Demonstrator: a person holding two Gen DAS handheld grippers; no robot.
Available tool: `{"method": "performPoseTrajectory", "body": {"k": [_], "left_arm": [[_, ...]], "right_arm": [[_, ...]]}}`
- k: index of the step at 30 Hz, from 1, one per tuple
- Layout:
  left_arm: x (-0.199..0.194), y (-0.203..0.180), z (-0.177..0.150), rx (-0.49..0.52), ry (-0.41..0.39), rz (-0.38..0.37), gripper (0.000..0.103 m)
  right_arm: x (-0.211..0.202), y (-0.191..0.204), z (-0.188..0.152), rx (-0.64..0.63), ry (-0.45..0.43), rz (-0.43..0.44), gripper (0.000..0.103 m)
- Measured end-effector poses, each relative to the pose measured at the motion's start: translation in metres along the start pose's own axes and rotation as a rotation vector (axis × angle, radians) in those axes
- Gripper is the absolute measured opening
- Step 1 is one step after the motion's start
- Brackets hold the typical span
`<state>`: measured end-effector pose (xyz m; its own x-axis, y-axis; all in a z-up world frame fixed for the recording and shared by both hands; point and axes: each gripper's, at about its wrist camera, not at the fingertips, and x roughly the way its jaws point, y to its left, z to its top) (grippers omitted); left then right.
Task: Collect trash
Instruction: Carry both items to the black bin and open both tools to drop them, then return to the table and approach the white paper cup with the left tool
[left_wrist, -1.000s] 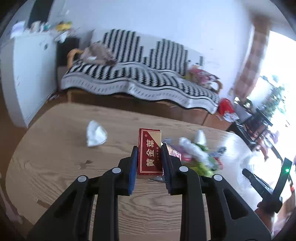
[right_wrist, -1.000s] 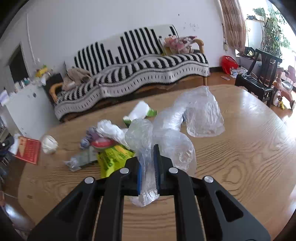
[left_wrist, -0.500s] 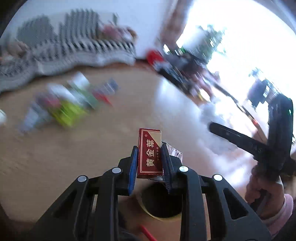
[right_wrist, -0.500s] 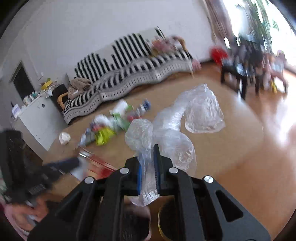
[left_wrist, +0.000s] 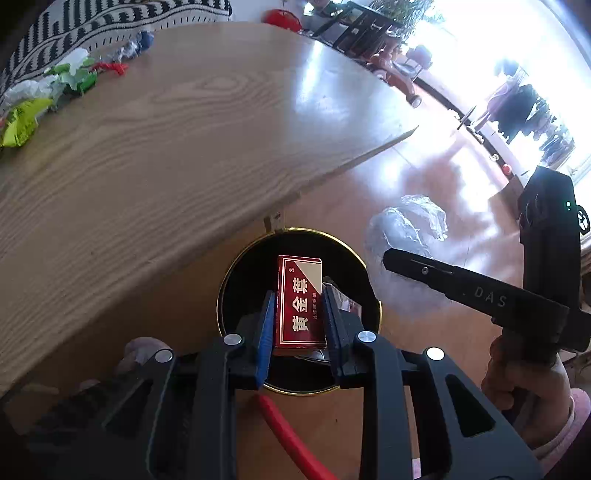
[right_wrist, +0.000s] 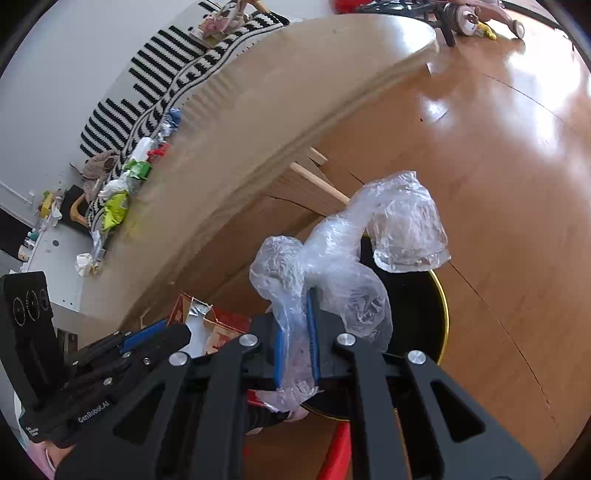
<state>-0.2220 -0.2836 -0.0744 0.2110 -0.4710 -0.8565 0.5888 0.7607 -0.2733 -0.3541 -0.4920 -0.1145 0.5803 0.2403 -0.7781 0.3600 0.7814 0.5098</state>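
Observation:
My left gripper (left_wrist: 298, 295) is shut on a red cigarette box (left_wrist: 300, 301) and hangs over the mouth of a black round bin with a gold rim (left_wrist: 236, 266) on the floor. In the right wrist view the box (right_wrist: 221, 326) shows torn open, held by the left gripper (right_wrist: 159, 334). My right gripper (right_wrist: 295, 295) is shut on a crumpled clear plastic bag (right_wrist: 354, 251), which hangs above the same bin (right_wrist: 441, 295). From the left wrist view the bag (left_wrist: 406, 221) trails past the right gripper's finger (left_wrist: 417, 267), just right of the bin.
The wooden table (left_wrist: 147, 147) edge overhangs the bin's left side. A row of wrappers and packets (left_wrist: 48, 88) lies along its far edge, near the striped sofa (right_wrist: 177, 74). A red handle (left_wrist: 291, 435) lies by the bin. Bare wooden floor (right_wrist: 498, 166) spreads right.
Both grippers swung from over the table, down and aside to the bin on the floor, still gripping the box and the bag. The table trash now lies far off to the left.

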Motion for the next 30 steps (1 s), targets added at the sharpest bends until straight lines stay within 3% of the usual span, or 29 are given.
{"method": "performPoseTrajectory", "body": {"k": [13, 14, 15, 16, 17, 20, 24, 30], "left_arm": [[0.06, -0.01, 0.01, 0.066, 0.145, 0.008, 0.026], [0.062, -0.01, 0.011, 0.068, 0.151, 0.022, 0.026], [0.062, -0.009, 0.012, 0.069, 0.152, 0.045, 0.037], [0.063, -0.007, 0.012, 0.065, 0.152, 0.059, 0.079], [0.06, -0.004, 0.013, 0.053, 0.136, 0.065, 0.093], [0.045, 0.0, 0.017, 0.032, 0.07, 0.049, 0.097], [0.022, 0.006, 0.023, 0.01, 0.065, 0.04, 0.097], [-0.064, 0.051, 0.027, -0.11, -0.128, 0.067, 0.097]], "right_arm": [[0.053, -0.022, -0.008, 0.109, 0.093, -0.039, 0.011], [0.051, -0.025, -0.008, 0.129, 0.091, -0.027, 0.015], [0.049, -0.027, -0.006, 0.148, 0.087, -0.033, 0.039], [0.045, -0.03, -0.004, 0.158, 0.073, -0.034, 0.063], [0.037, -0.037, -0.002, 0.171, 0.043, -0.019, 0.095], [0.021, -0.041, 0.001, 0.175, 0.01, -0.02, 0.096], [-0.002, -0.042, 0.006, 0.192, -0.069, -0.008, 0.096], [-0.017, -0.001, 0.023, 0.017, -0.141, -0.105, 0.096]]}}
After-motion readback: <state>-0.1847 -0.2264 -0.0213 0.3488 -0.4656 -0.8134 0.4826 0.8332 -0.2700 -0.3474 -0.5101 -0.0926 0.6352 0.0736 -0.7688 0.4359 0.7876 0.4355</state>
